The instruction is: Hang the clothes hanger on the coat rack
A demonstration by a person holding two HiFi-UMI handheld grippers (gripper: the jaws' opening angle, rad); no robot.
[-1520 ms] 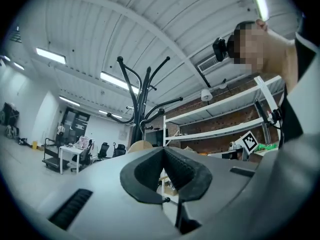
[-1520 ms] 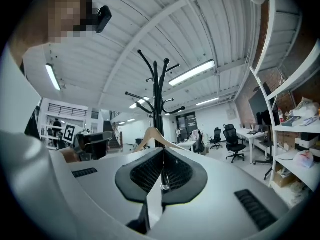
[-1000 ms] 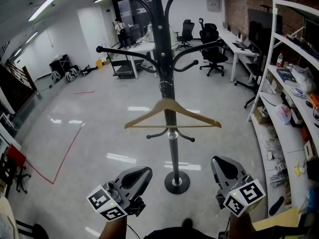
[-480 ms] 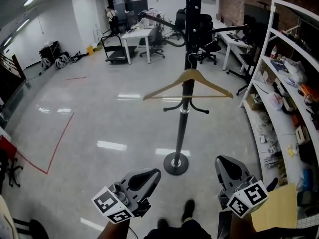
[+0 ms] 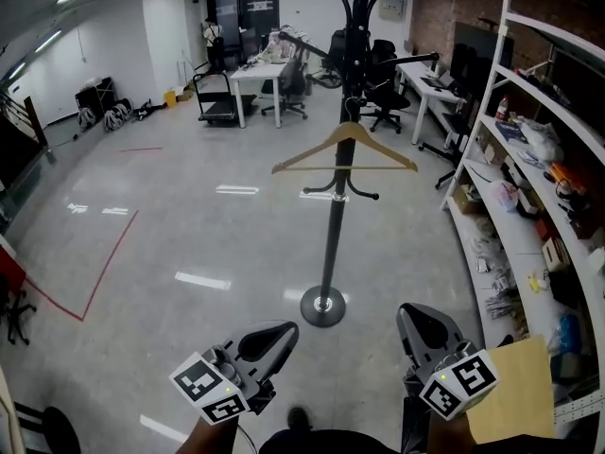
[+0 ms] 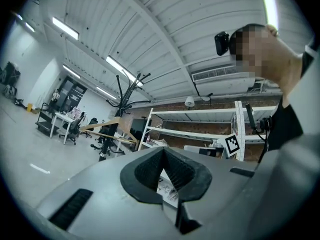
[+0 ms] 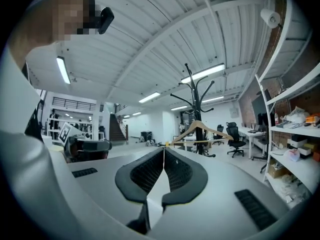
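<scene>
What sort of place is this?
Most likely an open-plan office or lab: white desks with black office chairs at the back, cluttered white shelving along a brick wall, and a coat rack standing mid-floor.

The clothes hanger (image 5: 346,130) hangs on the coat rack (image 5: 331,235), which stands mid-floor ahead of both grippers — left gripper (image 5: 267,335) low at left, right gripper (image 5: 421,324) low at right — with shelving (image 5: 484,83) along the right and desks (image 5: 257,72) behind the rack.
</scene>
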